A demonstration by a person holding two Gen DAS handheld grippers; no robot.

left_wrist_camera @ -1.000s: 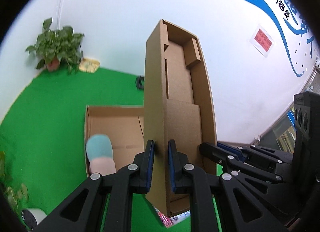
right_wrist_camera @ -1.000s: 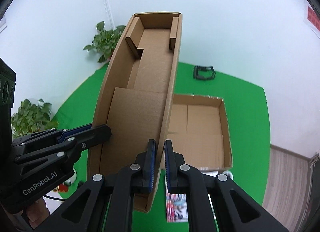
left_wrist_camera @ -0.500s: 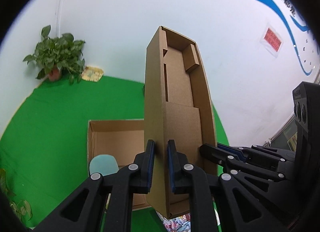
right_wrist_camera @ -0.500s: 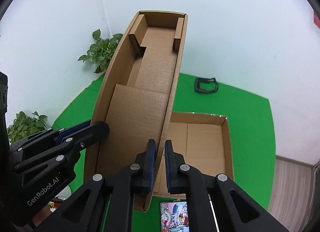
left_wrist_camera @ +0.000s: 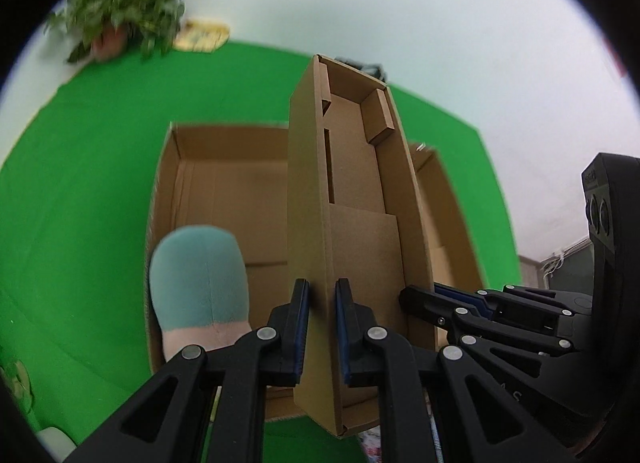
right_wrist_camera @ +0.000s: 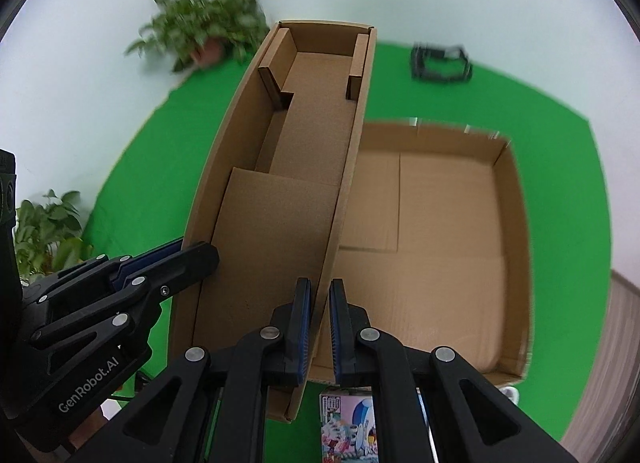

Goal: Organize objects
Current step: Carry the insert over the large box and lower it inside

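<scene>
Both grippers hold a long narrow cardboard box lid (left_wrist_camera: 360,199), open side toward the cameras. My left gripper (left_wrist_camera: 322,299) is shut on its left wall. My right gripper (right_wrist_camera: 320,299) is shut on its right wall (right_wrist_camera: 344,199). The lid hangs tilted above a large open cardboard box (right_wrist_camera: 436,231) on the green floor; the box also shows in the left wrist view (left_wrist_camera: 224,183). A teal and pink plush toy (left_wrist_camera: 200,283) stands at the box's near left corner.
Potted plants (left_wrist_camera: 120,19) stand along the white wall, one also in the right wrist view (right_wrist_camera: 204,31). A black frame object (right_wrist_camera: 440,63) lies on the green mat beyond the box. A colourful printed pack (right_wrist_camera: 348,427) lies near the box's front edge.
Both grippers have carried the lid forward and down, so it now hangs over the open box. The box and plush toy appear larger and closer.
</scene>
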